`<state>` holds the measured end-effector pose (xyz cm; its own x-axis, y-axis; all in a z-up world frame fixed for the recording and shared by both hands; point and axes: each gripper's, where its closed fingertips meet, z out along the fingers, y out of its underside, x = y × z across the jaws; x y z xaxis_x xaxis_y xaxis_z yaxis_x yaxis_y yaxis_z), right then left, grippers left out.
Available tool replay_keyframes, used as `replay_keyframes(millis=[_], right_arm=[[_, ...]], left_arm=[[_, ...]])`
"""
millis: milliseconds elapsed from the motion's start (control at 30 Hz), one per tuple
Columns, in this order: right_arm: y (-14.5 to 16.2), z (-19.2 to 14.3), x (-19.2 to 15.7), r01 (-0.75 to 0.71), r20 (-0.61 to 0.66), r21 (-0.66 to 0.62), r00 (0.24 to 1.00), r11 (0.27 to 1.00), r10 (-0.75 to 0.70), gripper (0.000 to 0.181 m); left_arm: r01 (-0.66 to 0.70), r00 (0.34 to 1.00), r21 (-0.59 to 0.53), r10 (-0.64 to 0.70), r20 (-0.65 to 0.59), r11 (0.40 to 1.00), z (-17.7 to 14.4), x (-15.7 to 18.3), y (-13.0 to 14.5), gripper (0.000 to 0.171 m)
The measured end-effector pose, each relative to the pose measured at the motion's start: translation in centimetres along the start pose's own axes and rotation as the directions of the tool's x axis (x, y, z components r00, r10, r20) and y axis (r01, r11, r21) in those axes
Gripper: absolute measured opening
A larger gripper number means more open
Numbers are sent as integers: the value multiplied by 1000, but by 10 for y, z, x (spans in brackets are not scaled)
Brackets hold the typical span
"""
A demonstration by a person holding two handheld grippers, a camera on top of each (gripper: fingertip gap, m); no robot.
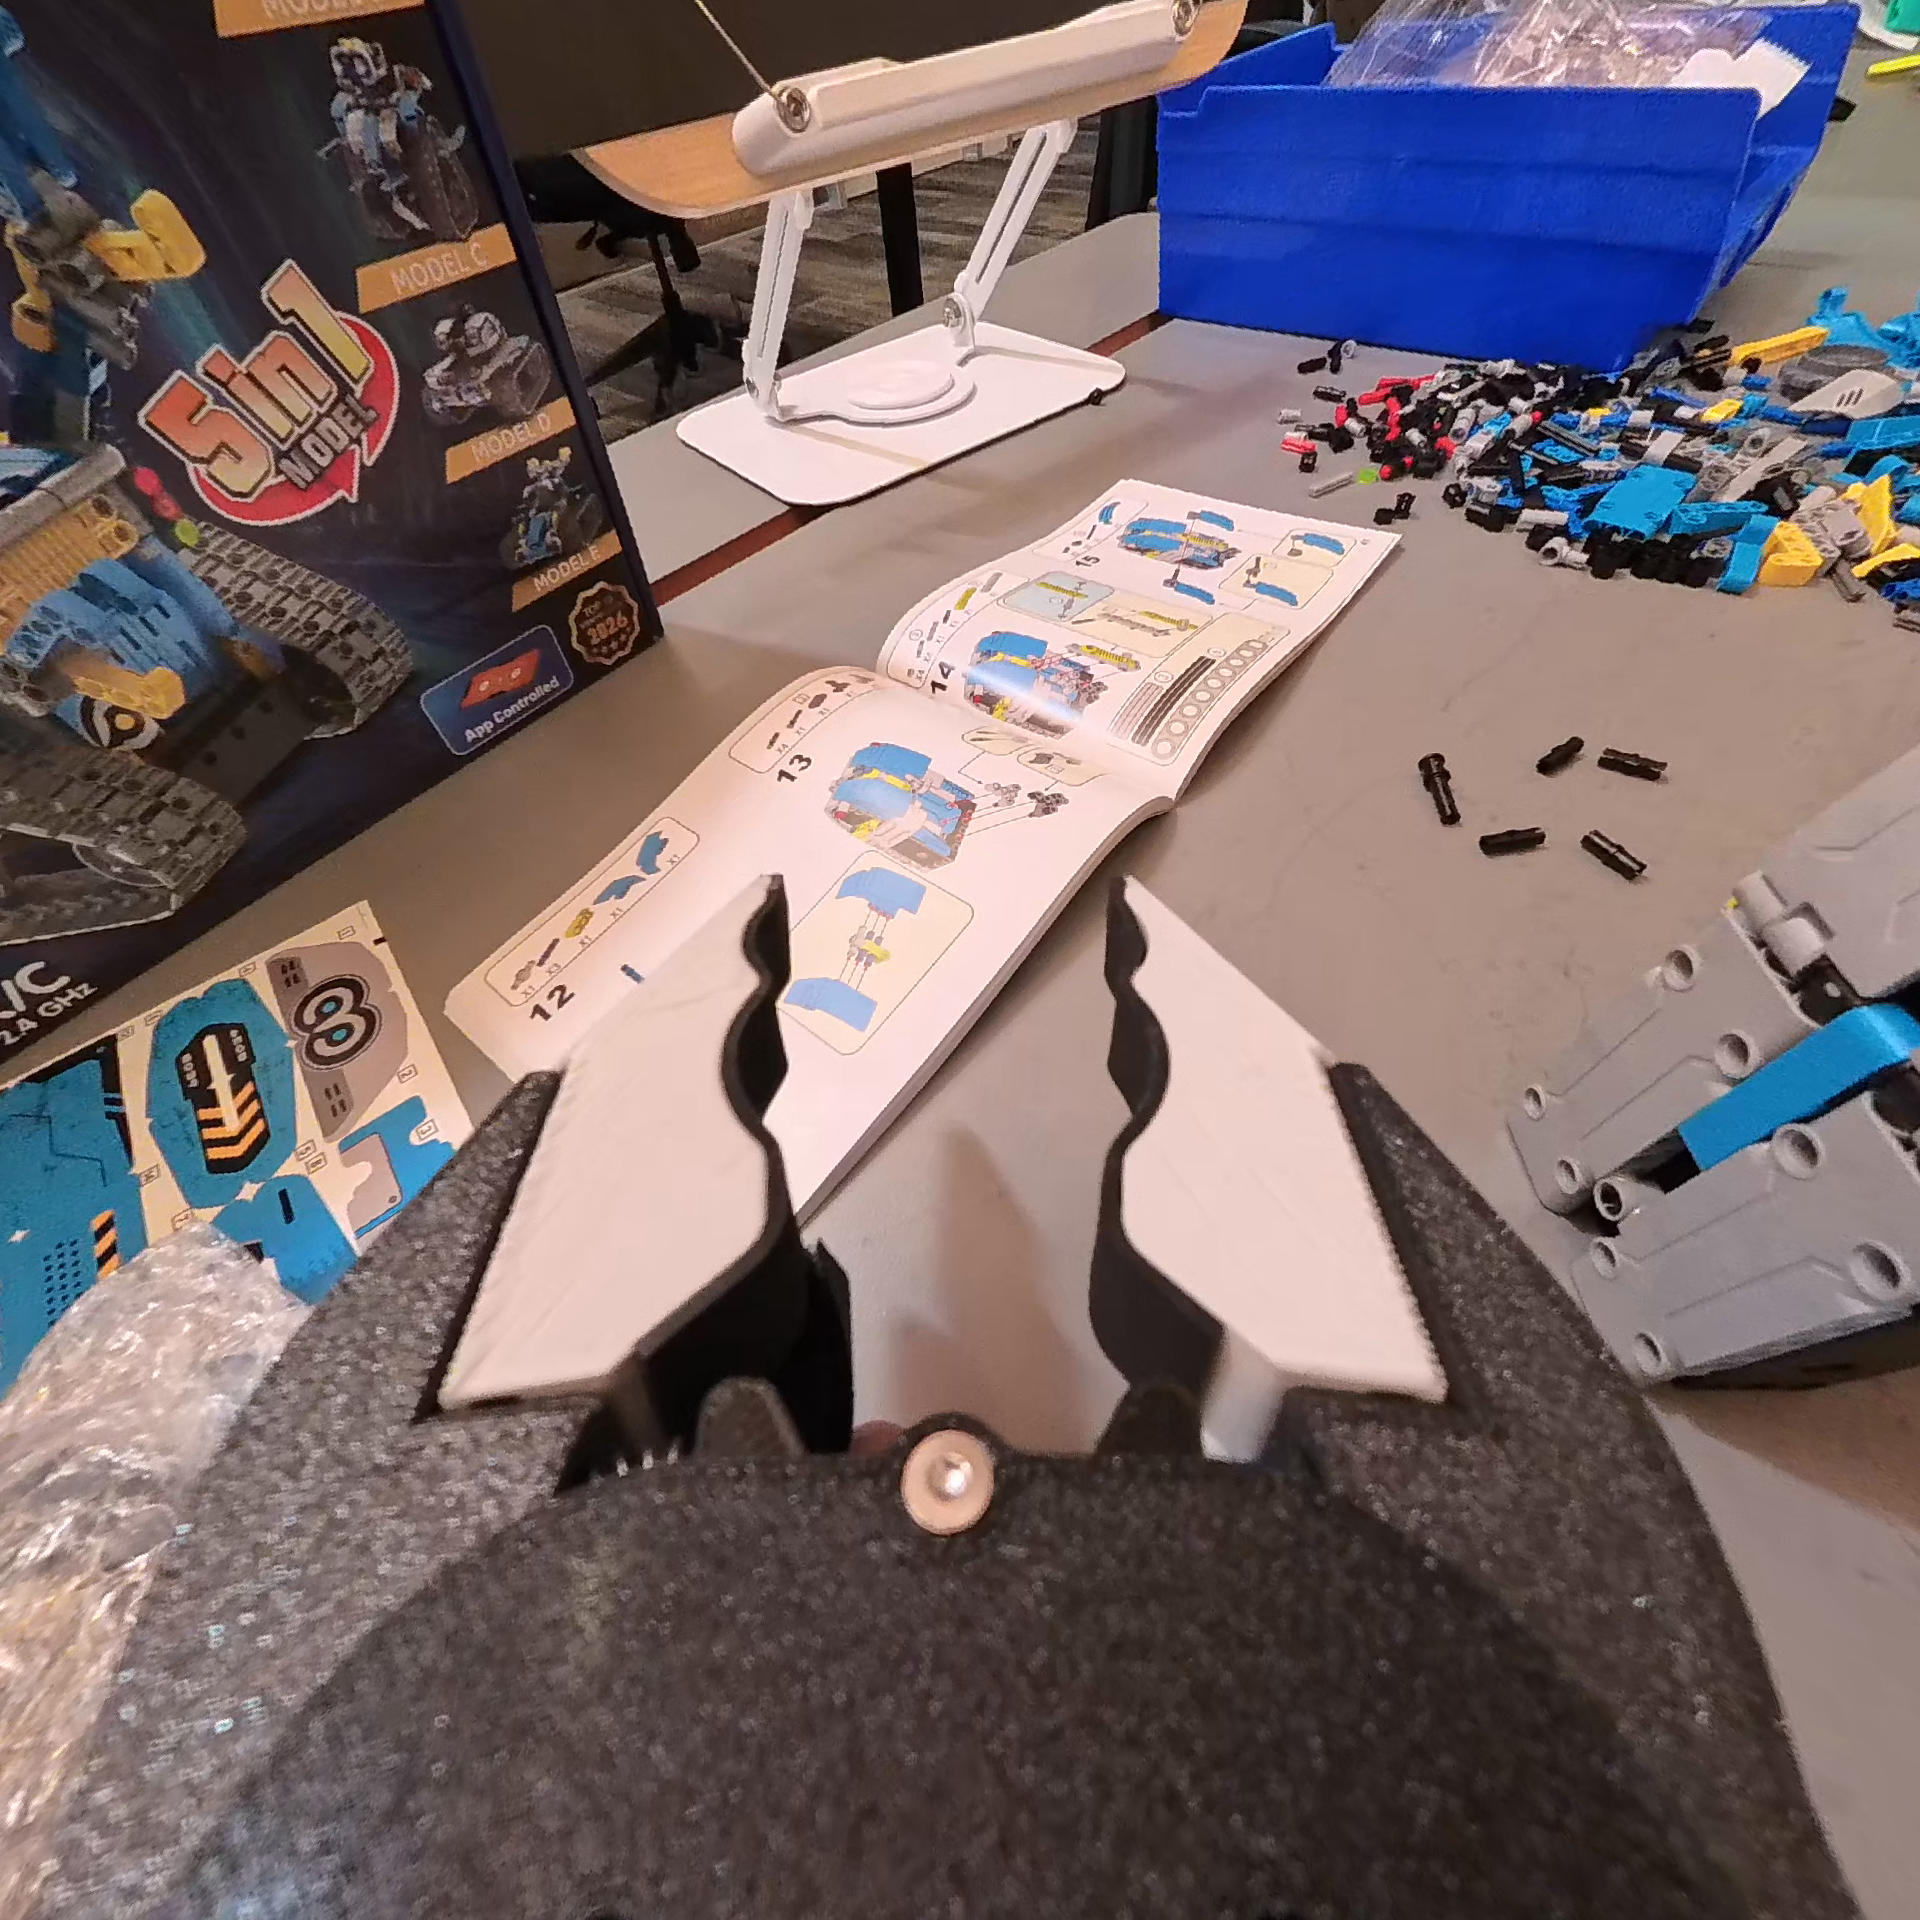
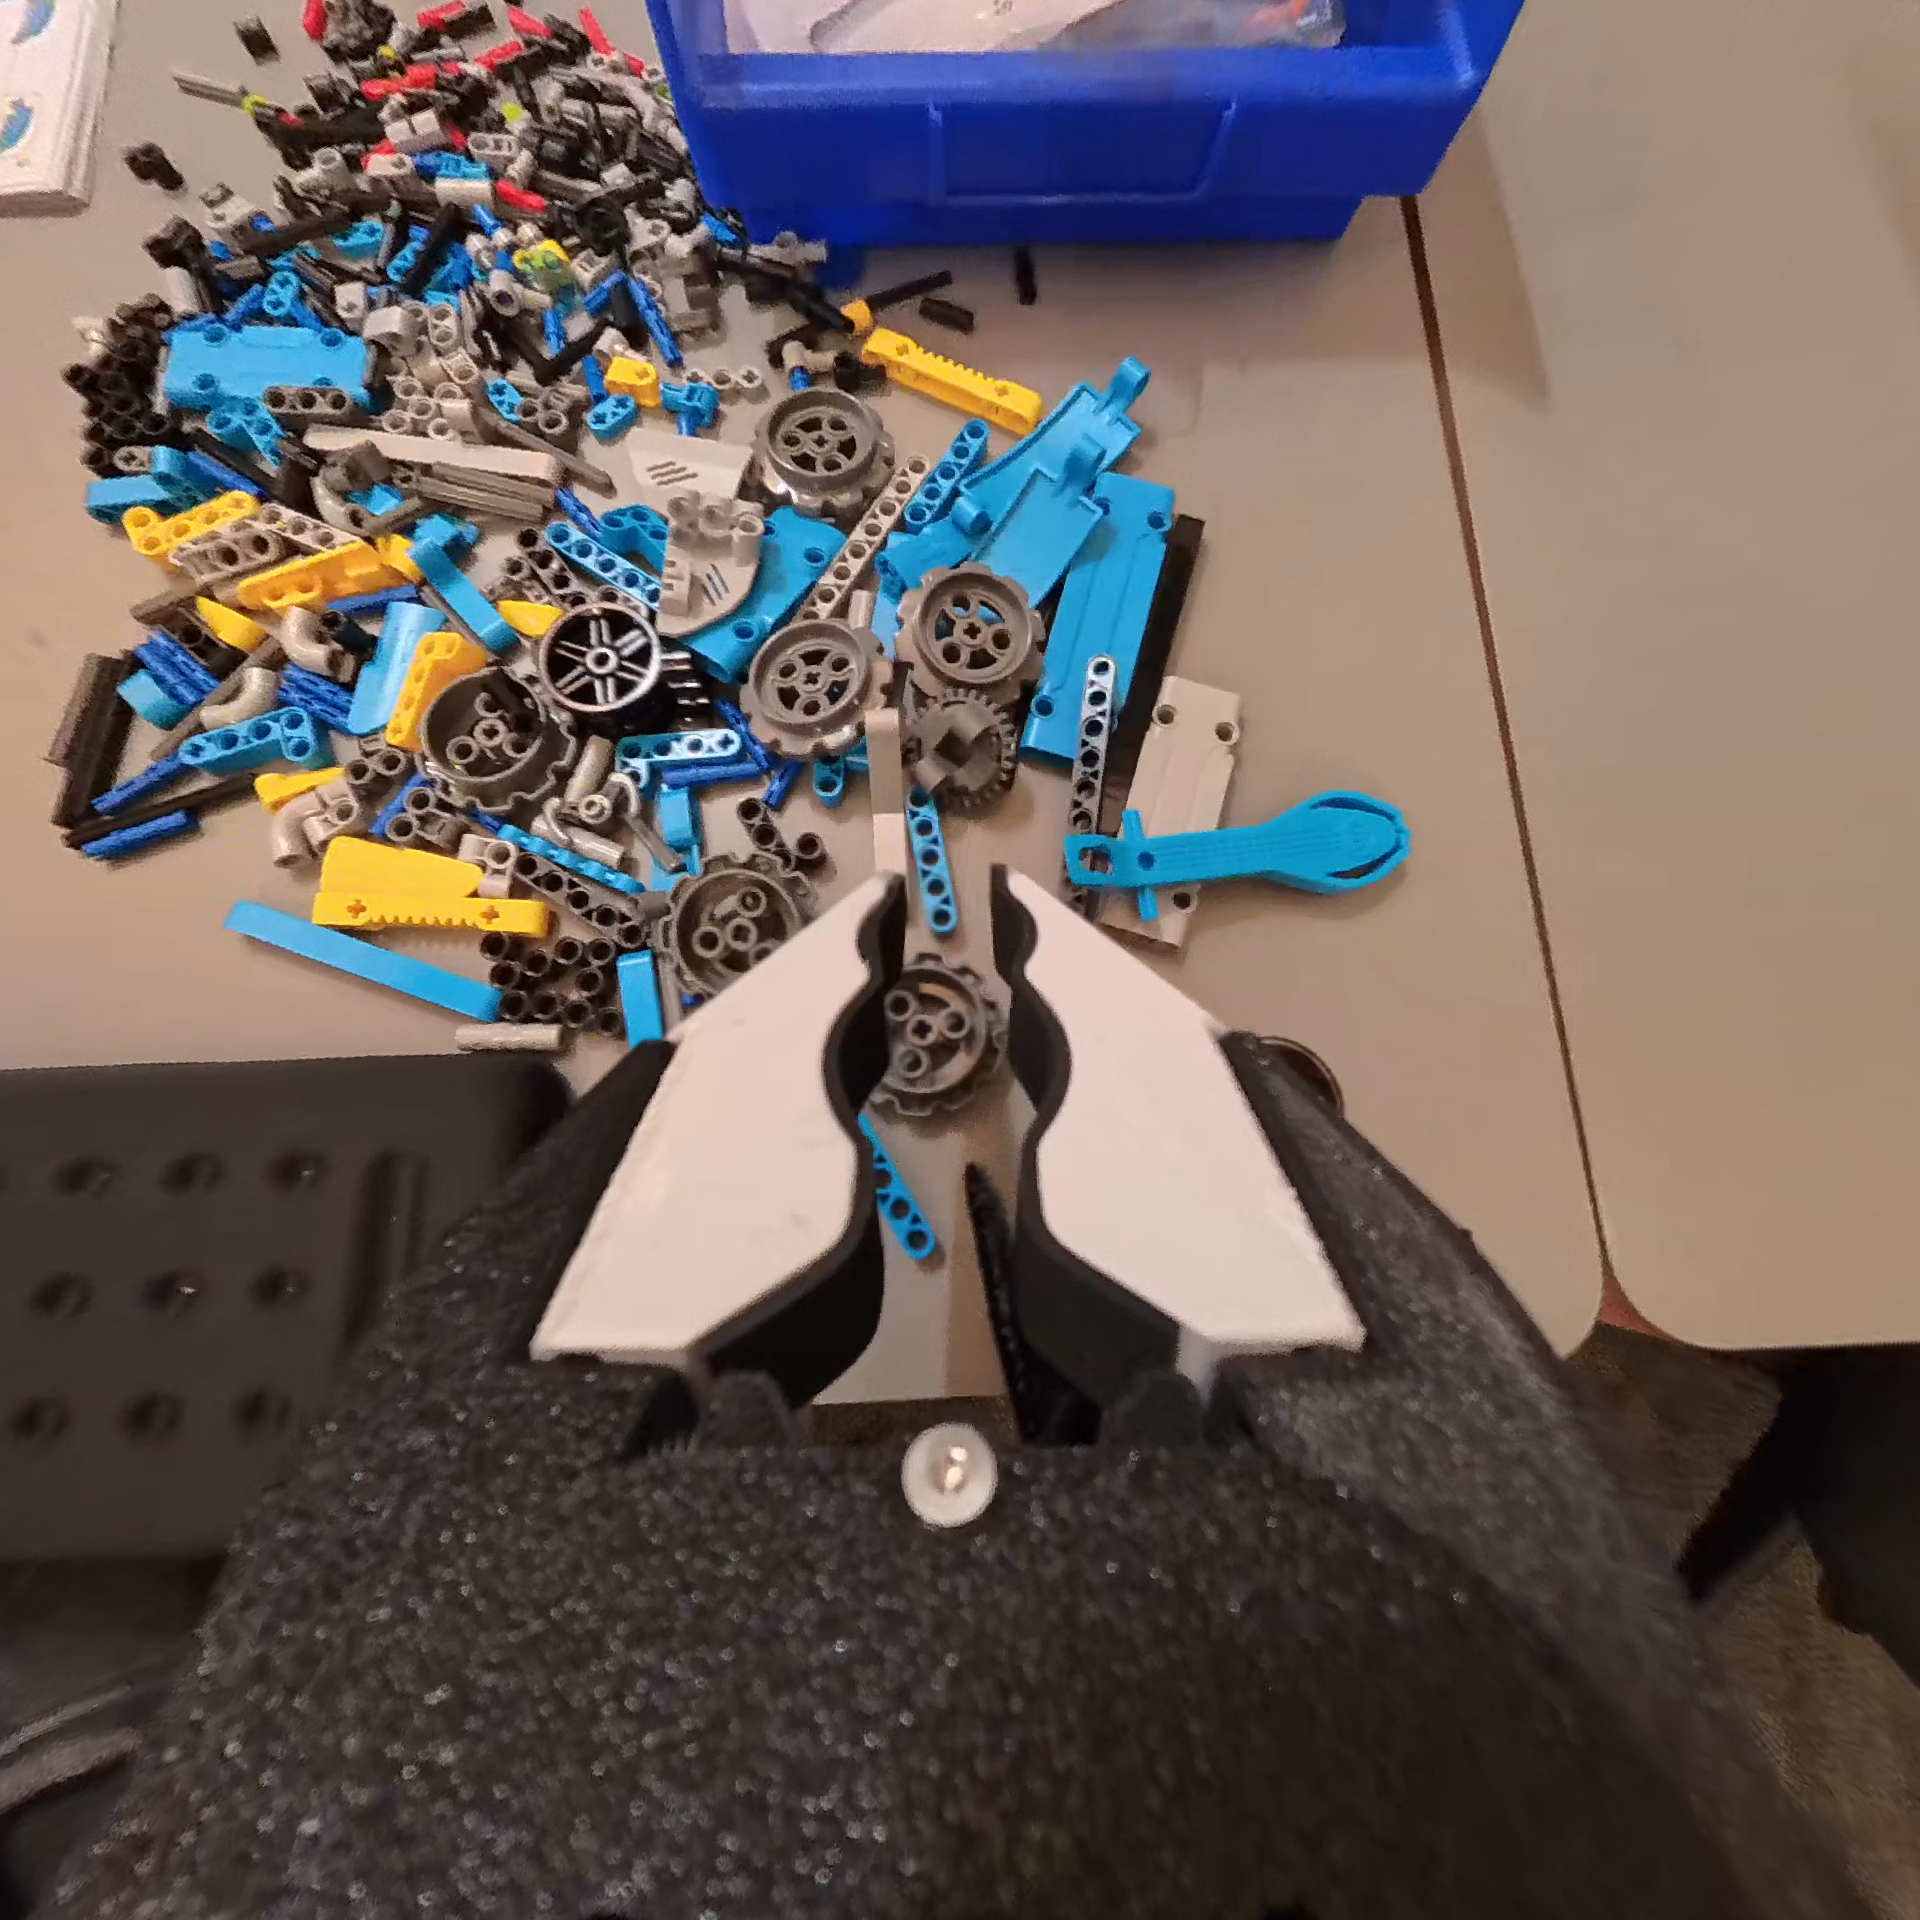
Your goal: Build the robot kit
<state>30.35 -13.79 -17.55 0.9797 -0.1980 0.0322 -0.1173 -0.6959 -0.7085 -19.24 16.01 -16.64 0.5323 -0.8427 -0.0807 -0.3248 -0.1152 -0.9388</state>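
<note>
Pile of building-set parts (image 2: 499, 582): blue, yellow, grey, black and red beams, pins, panels and toothed wheels, spread across the grey table (image 2: 1299, 727) in the upper left and centre of the right wrist view; seen again at the upper right of the left wrist view (image 1: 1662, 468).

Right gripper (image 2: 943, 883): fingers partly spread, holding nothing, low over the near edge of the pile. A short blue holed beam (image 2: 928, 862) lies on the table between the fingertips; a grey toothed wheel (image 2: 935, 1034) shows further back in the gap, whether touched cannot be told. A blue spoon-shaped tool (image 2: 1247, 847) lies just right of the tips.

Blue storage bin (image 2: 1060, 135): top centre of the right wrist view, behind the pile, clear bags inside.

Left gripper (image 1: 943, 894): fingers spread wide, empty, above the near corner of an open instruction booklet (image 1: 935, 748) lying flat at centre frame.

Product box (image 1: 260, 468): upright, upper left of the left wrist view. Sticker sheet (image 1: 218, 1091): flat at left, below the box. Bubble wrap (image 1: 104, 1434): lower left edge. White folding stand (image 1: 894, 416): top centre, beyond the booklet. Five loose black pins (image 1: 1538, 800): right of the booklet. Partly built grey and blue assembly (image 1: 1756, 1143): right edge, near the left gripper's right finger, apart from it.
</note>
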Motion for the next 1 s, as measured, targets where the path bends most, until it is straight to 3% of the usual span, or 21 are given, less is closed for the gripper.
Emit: replay_keyframes(millis=[233, 367, 567, 700, 1000], right_arm=[[-22, 14, -53, 75, 123, 24, 989, 997, -78, 16], [-16, 18, -84, 170, 196, -26, 967, 985, -161, 15], [23, 1, -81, 166, 214, -75, 966, 983, -147, 16], [55, -5, -70, 162, 142, -79, 978, 984, -150, 16], [61, -5, -62, 76, 155, -44, 986, 996, -68, 14]], left_arm=[[-10, 1000, 4, 10, 2, 1000, 0, 1, -1, 61], [-22, 1000, 6, 22, 2, 1000, -1, 2, -1, 61], [-22, 1000, 3, 22, -1, 1000, 0, 2, 0, 61], [-30, 1000, -1, 30, 1, 1000, 0, 3, 0, 61], [-32, 999, -2, 32, 1, 999, 0, 3, 0, 61]])
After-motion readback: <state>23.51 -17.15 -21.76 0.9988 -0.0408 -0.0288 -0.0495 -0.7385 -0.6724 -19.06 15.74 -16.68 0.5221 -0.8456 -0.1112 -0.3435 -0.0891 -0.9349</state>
